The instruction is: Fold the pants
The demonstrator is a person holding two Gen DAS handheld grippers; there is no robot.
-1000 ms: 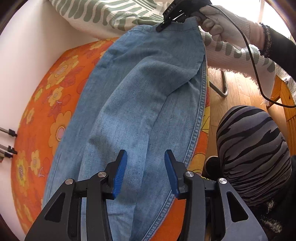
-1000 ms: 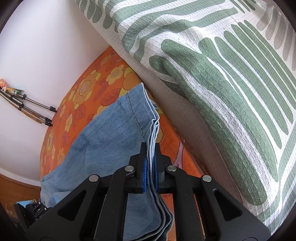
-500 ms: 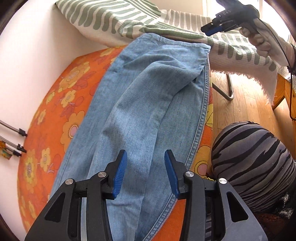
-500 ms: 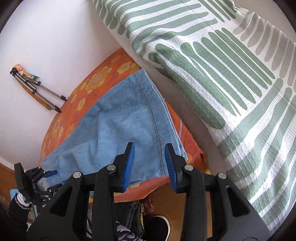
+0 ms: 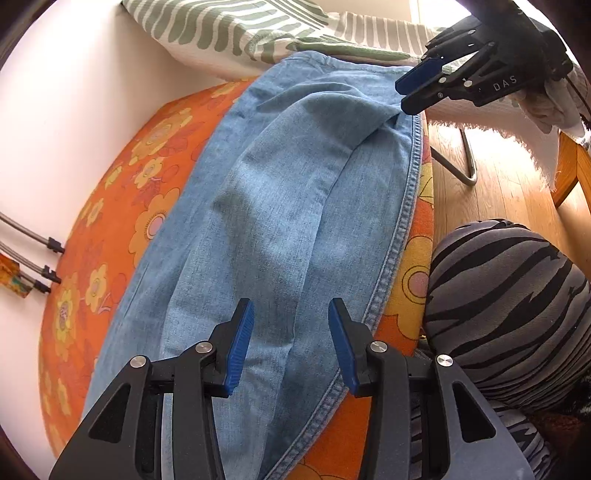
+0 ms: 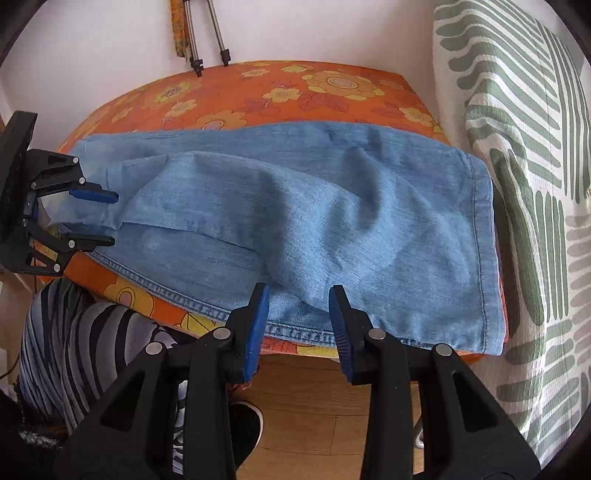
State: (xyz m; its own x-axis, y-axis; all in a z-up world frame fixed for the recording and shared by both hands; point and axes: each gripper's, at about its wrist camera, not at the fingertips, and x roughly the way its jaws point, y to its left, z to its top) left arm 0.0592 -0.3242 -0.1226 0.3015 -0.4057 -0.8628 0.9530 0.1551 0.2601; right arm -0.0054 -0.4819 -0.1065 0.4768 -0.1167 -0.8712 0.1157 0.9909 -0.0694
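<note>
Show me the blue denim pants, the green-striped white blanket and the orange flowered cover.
Blue denim pants (image 6: 332,206), right wrist view, mid-leg cloth.
Green-striped white blanket (image 6: 524,155), right wrist view, striped face.
Orange flowered cover (image 5: 110,229), left wrist view, bare patch.

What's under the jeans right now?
The jeans lie flat on an orange floral cover, which shows along their far and near edges. Whatever that cover is draped over is hidden. Nothing shows between the jeans' folded layers.

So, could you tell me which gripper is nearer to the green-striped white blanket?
Right. The right gripper hovers open over the blue denim pants' hem end beside the green-striped white blanket; the left gripper is open at the opposite end.
</note>
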